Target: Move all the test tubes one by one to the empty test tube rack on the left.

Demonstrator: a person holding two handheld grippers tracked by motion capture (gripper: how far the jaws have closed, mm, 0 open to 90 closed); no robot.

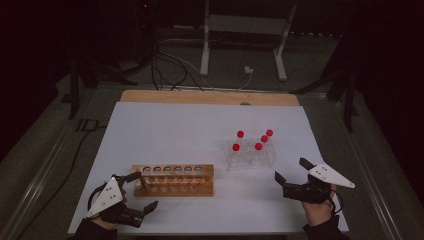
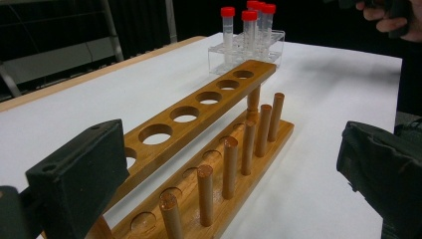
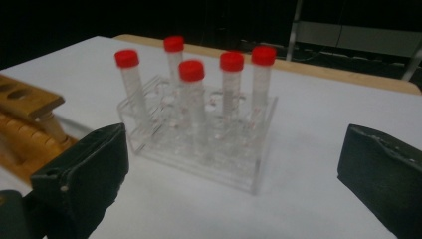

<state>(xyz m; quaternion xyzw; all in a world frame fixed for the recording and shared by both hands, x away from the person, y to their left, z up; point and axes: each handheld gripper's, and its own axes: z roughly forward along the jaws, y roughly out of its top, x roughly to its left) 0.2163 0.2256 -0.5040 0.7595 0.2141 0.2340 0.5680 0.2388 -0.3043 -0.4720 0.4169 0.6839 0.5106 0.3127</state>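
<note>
Tongs (image 3: 234,164) wide apart, both empty

Dim room, cables (image 1: 170,70) on floor (image 1: 45,145)

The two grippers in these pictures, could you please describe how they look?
Both the left gripper and the right gripper are black with two blocky jaws. Each carries a pale grey three-cornered plate dotted with small holes. A black cable loops from each. Dark sleeves cover the person's wrists.

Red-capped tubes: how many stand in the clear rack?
5, all upright in the clear rack: front left, back left, front middle, middle right and far right. None appears hidden, and none is in the wooden rack.
</note>
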